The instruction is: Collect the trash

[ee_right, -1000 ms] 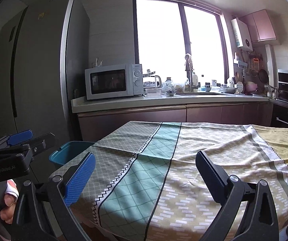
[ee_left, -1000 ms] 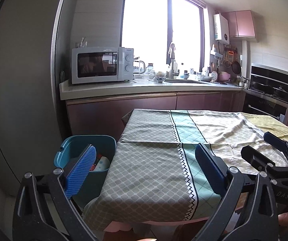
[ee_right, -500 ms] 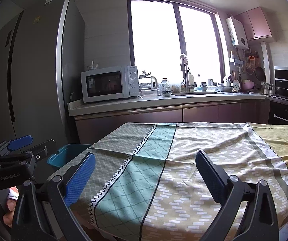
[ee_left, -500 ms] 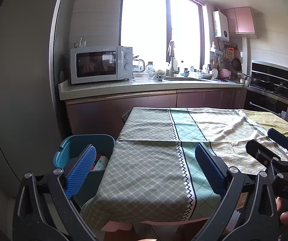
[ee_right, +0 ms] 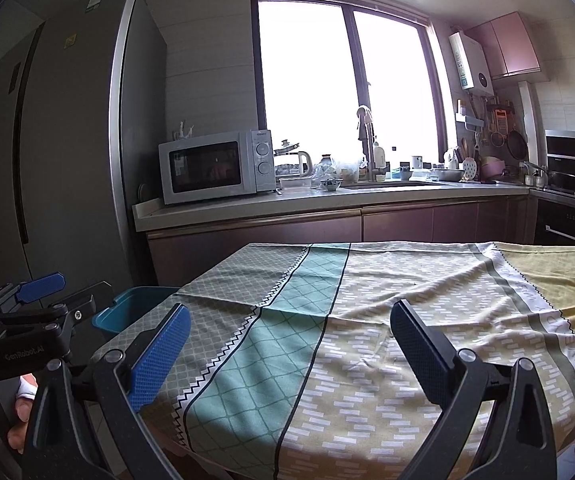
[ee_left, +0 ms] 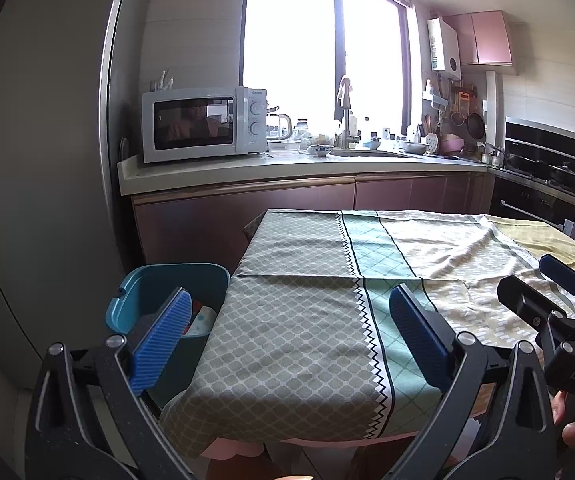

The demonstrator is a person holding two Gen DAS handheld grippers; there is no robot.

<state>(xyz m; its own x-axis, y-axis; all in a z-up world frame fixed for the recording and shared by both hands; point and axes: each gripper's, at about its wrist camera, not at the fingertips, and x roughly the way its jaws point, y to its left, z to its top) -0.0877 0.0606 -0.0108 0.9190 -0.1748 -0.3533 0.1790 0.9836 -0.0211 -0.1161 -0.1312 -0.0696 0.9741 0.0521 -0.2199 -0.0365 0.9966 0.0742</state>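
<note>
The teal bin [ee_left: 167, 292] sits on the floor at the lower left of the left wrist view, just beside the bench [ee_left: 295, 340] edge; the left gripper [ee_left: 287, 332] partly covers it, and the red and white bits inside are too hidden to name. In the right wrist view only a corner of the bin [ee_right: 135, 308] shows past the tablecloth [ee_right: 367, 320]. Both pairs of fingers stand wide apart with nothing between them, the right gripper [ee_right: 287, 344] over the cloth. Each view catches the other gripper at its edge, cut off. Beyond the bench, a counter [ee_right: 327, 200] carries a microwave [ee_right: 215, 166] under a bright window [ee_right: 343, 88], with a tall fridge [ee_right: 67, 152] at left
</note>
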